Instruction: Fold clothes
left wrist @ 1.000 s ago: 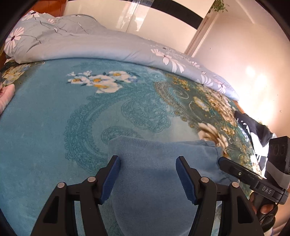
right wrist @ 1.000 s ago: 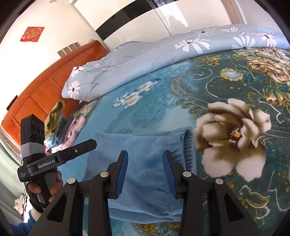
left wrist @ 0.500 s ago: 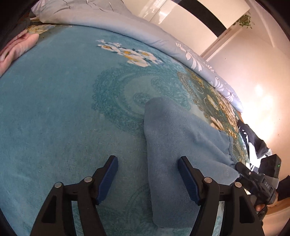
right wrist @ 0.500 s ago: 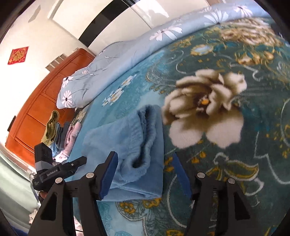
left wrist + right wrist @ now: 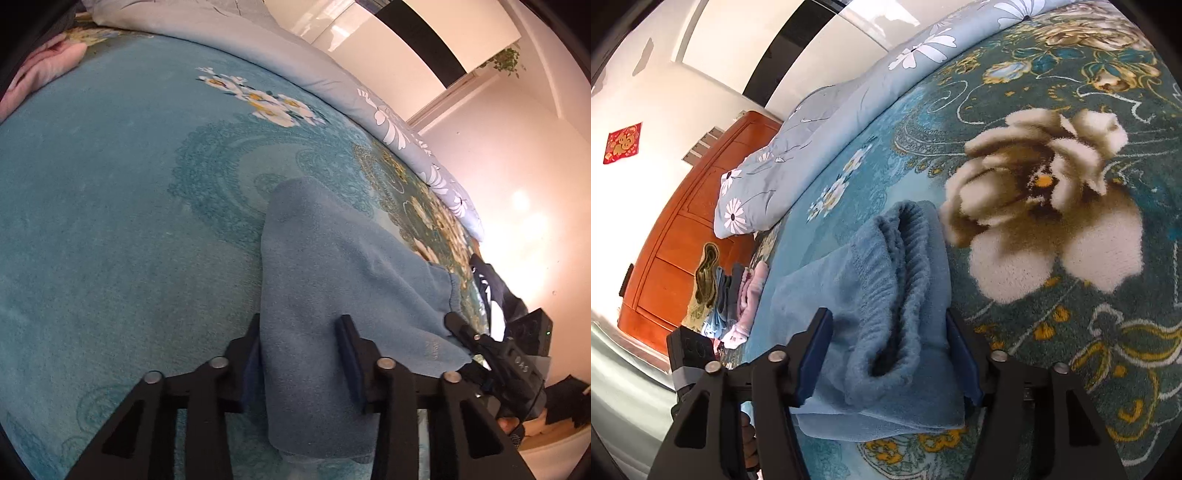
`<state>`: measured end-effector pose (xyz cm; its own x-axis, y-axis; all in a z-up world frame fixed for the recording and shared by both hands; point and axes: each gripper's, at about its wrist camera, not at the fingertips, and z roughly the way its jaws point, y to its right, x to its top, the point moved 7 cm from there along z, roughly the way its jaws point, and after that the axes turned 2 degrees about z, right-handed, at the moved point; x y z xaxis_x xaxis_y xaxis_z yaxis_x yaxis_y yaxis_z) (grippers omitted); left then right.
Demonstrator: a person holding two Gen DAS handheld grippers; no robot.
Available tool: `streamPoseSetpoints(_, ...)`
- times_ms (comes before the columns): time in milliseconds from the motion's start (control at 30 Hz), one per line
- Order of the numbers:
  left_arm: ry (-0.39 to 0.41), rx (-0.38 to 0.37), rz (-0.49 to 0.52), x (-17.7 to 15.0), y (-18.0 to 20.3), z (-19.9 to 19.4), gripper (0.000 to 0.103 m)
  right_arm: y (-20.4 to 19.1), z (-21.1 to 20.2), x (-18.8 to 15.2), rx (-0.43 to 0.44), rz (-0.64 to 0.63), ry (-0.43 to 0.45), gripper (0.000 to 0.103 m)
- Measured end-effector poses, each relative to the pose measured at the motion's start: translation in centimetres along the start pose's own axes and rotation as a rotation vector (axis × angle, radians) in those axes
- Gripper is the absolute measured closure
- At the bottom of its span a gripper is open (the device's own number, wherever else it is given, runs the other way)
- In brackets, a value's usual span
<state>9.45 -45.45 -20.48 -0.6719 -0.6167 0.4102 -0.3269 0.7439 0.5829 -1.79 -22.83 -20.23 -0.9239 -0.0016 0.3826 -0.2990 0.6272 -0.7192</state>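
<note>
Evidently soft and light, the fleece [image 5: 886, 295] at lower centre sits between both half-closed claws, left [image 5: 301, 354] and right [image 5: 890, 354]; grip its thick waistband.

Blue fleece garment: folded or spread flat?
Folded. The blue fleece garment lies doubled in a compact bundle on the floral blanket, with stacked layers and its ribbed waistband showing at one end.

blue garment [image 5: 908, 295]: soft matt fleece, ribbed waistband
blanket [image 5: 110, 221]: plush pile, matt (floral pattern)
quilt [image 5: 827, 122]: smooth thin cloth
headboard [image 5: 683, 229]: glossy reddish wood
gripper fingers [image 5: 351, 354]: black plastic, blue pads
</note>
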Motion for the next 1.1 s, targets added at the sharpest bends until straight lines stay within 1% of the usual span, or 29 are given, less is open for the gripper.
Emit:
streamPoseSetpoints(67, 0.012, 0.008, 0.012, 0.1, 0.4, -0.5, 0.078, -0.2, -0.3, -0.1, 0.01, 0.032, -0.003, 0.066)
streamPoseSetpoints(133, 0.018, 0.012, 0.035, 0.0, 0.9, -1.4, 0.081, -0.9, -0.8, -0.2, -0.01, 0.025, -0.002, 0.069)
streamPoseSetpoints(233, 0.044, -0.006, 0.058, 0.0, 1.3, -3.6, 0.082, -3.0, -1.9, -0.4, -0.009, -0.001, 0.0, 0.071)
streamPoseSetpoints(333, 0.088, -0.03, 0.072, 0.5, 0.9, -6.7, 0.082, -5.9, -3.0, -0.7, 0.006, -0.048, 0.008, 0.071)
streamPoseSetpoints(500, 0.186, -0.011, 0.114, 2.4, -0.8, -13.0, 0.082, -12.7, -3.1, -1.4, 0.046, -0.159, 0.003, 0.071)
streamPoseSetpoints(600, 0.258, 0.014, 0.115, 4.5, -2.5, -17.4, 0.082, -17.4, -2.0, -2.1, 0.092, -0.222, -0.01, 0.071)
streamPoseSetpoints(733, 0.366, 0.056, 0.14, 8.0, -5.3, -23.6, 0.082, -23.7, 1.0, -2.5, 0.128, -0.29, -0.058, 0.072)
streamPoseSetpoints(800, 0.404, 0.084, 0.158, 9.9, -7.1, -26.5, 0.082, -27.4, 2.6, -2.6, 0.166, -0.32, -0.071, 0.072)
streamPoseSetpoints(833, 0.42, 0.102, 0.171, 10.9, -8.0, -27.9, 0.082, -29.2, 3.5, -2.6, 0.185, -0.336, -0.077, 0.072)
streamPoseSetpoints(900, 0.442, 0.161, 0.206, 13.2, -9.8, -30.1, 0.082, -33.4, 5.1, -2.7, 0.213, -0.386, -0.079, 0.072)
streamPoseSetpoints(967, 0.459, 0.198, 0.229, 15.5, -11.8, -32.3, 0.082, -37.2, 6.9, -2.8, 0.241, -0.419, -0.087, 0.072)
streamPoseSetpoints(1100, 0.478, 0.218, 0.213, 20.1, -16.4, -36.4, 0.082, -43.9, 11.4, -2.9, 0.283, -0.462, -0.108, 0.071)
